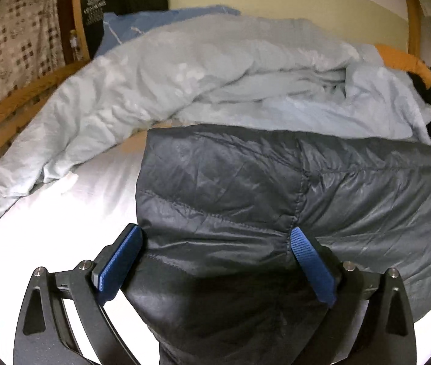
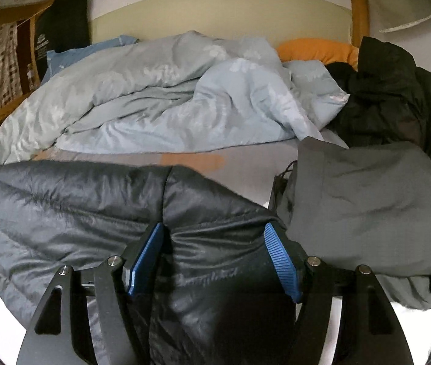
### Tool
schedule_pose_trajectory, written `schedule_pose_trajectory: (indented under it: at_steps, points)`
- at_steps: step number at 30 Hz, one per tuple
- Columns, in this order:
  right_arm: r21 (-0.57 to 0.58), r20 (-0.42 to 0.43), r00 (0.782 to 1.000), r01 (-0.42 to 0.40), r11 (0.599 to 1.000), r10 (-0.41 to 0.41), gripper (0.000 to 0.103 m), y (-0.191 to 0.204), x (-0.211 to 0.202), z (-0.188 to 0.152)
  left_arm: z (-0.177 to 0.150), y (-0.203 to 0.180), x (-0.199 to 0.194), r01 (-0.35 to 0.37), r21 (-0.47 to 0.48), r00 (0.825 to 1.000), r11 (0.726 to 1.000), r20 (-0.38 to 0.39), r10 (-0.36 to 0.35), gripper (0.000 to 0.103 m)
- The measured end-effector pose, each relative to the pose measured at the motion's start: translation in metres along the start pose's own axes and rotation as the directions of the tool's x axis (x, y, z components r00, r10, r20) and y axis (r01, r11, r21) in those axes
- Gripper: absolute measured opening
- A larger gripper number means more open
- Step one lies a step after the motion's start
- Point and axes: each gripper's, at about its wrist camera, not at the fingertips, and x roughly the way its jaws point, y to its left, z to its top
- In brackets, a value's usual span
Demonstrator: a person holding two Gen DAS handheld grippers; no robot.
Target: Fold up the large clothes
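The dark puffer jacket (image 1: 245,188) lies partly folded on the bed (image 1: 63,213) — left gripper (image 1: 215,261) spread wide, right gripper (image 2: 213,258) half-open over it, neither visibly pinching; more folds remain.

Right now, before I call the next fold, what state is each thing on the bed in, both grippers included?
Dark puffer jacket: spread on the bed, partly folded, creased.
Left gripper: jaws wide over the jacket's near edge, not pinching.
Right gripper: jaws apart around jacket fabric; grip unclear.
Pale blue duvet: crumpled, unfolded.
Grey garment: folded flat beside the jacket.
Black jacket: heaped, unfolded.
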Motion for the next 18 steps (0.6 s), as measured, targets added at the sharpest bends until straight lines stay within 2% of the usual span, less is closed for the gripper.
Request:
schedule_pose_trajectory:
  at_steps: [2, 4, 7, 8, 12, 15, 16, 17, 18]
  points:
    - [0.011, -0.029, 1.0, 0.006, 1.0, -0.005, 0.068, 0.0, 0.012, 0.003, -0.002, 0.008, 0.017, 0.032, -0.06, 0.998, 0.998, -0.048, -0.035, 0.098]
    - [-0.011, -0.082, 0.996, 0.031, 0.999, -0.032, 0.065, 0.003, 0.029, 0.001, -0.01, 0.021, 0.034, 0.105, -0.155, 0.991, 0.982, -0.072, -0.117, 0.099]
    - [-0.052, -0.155, 0.988, 0.017, 0.999, -0.025, 0.065, 0.007, 0.053, -0.011, -0.027, 0.036, 0.064, 0.174, -0.294, 0.96, 0.94, -0.164, -0.229, 0.099]
    - [-0.031, -0.165, 0.986, 0.012, 0.999, -0.017, 0.065, 0.005, 0.058, -0.015, -0.03, 0.037, 0.065, 0.172, -0.306, 0.959, 0.936, -0.166, -0.23, 0.1]
    - [-0.019, -0.183, 0.983, 0.016, 1.0, -0.019, 0.065, 0.004, 0.068, -0.023, -0.034, 0.018, 0.053, 0.085, -0.177, 0.983, 0.981, -0.145, -0.112, 0.1]
    - [-0.076, -0.194, 0.979, 0.042, 0.996, -0.056, 0.065, 0.009, 0.068, -0.022, -0.032, -0.005, 0.033, -0.054, -0.07, 0.993, 0.996, -0.11, 0.046, 0.095]
    - [-0.133, -0.188, 0.975, 0.092, 0.987, -0.117, 0.065, 0.015, 0.063, -0.018, -0.03, -0.016, 0.019, -0.074, -0.025, 0.995, 0.997, -0.074, 0.072, 0.091]
    - [-0.173, -0.166, 0.973, 0.133, 0.976, -0.162, 0.065, 0.021, 0.054, -0.013, -0.028, -0.023, 0.007, -0.075, 0.003, 0.996, 0.997, -0.04, 0.075, 0.091]
    - [-0.182, -0.149, 0.974, 0.14, 0.973, -0.168, 0.065, 0.024, 0.047, -0.01, -0.027, -0.028, -0.005, -0.066, 0.017, 0.998, 0.998, -0.004, 0.066, 0.091]
